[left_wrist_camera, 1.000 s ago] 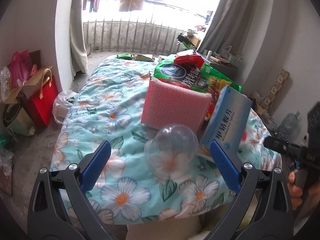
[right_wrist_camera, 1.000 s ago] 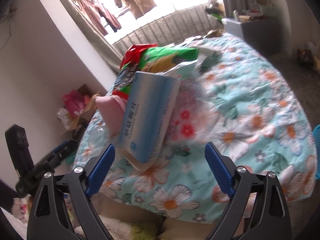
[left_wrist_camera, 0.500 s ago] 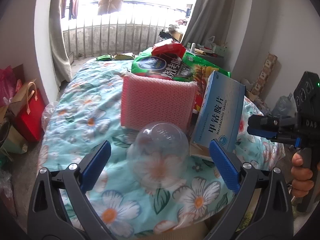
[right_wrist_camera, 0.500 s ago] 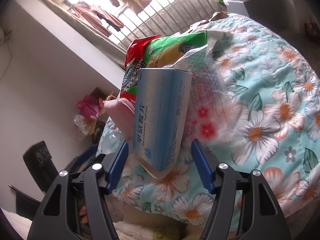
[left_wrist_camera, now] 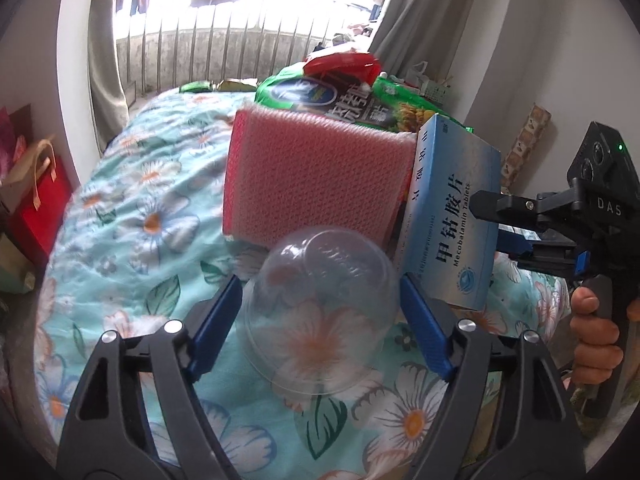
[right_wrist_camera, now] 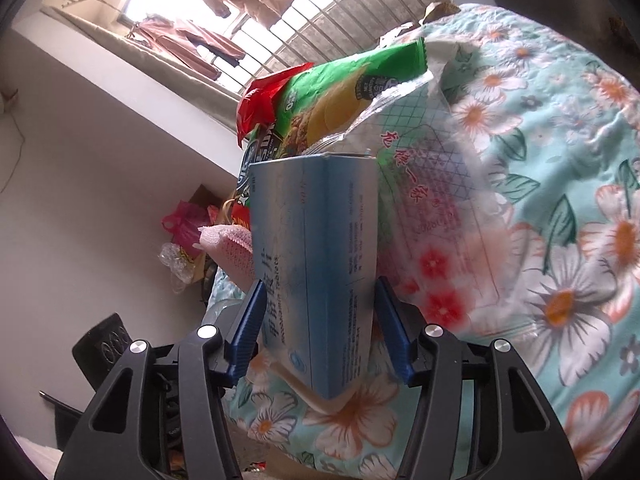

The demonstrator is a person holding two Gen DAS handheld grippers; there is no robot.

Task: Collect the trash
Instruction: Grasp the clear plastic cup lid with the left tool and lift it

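A clear plastic dome cup (left_wrist_camera: 320, 312) lies on its side on the floral bed (left_wrist_camera: 132, 216), with nothing visible inside it. The left gripper (left_wrist_camera: 320, 312) is partly closed, its blue pads flanking the cup at or near contact. A blue tablet box (right_wrist_camera: 316, 264) stands upright beside a pink foam block (left_wrist_camera: 316, 184) and green snack bags (right_wrist_camera: 344, 92). The right gripper (right_wrist_camera: 316, 320) pinches the box's lower end.

Blown-out window (left_wrist_camera: 256, 12) backlight (fisheye-warped edges), slight blur on bedspread (left_wrist_camera: 132, 216).
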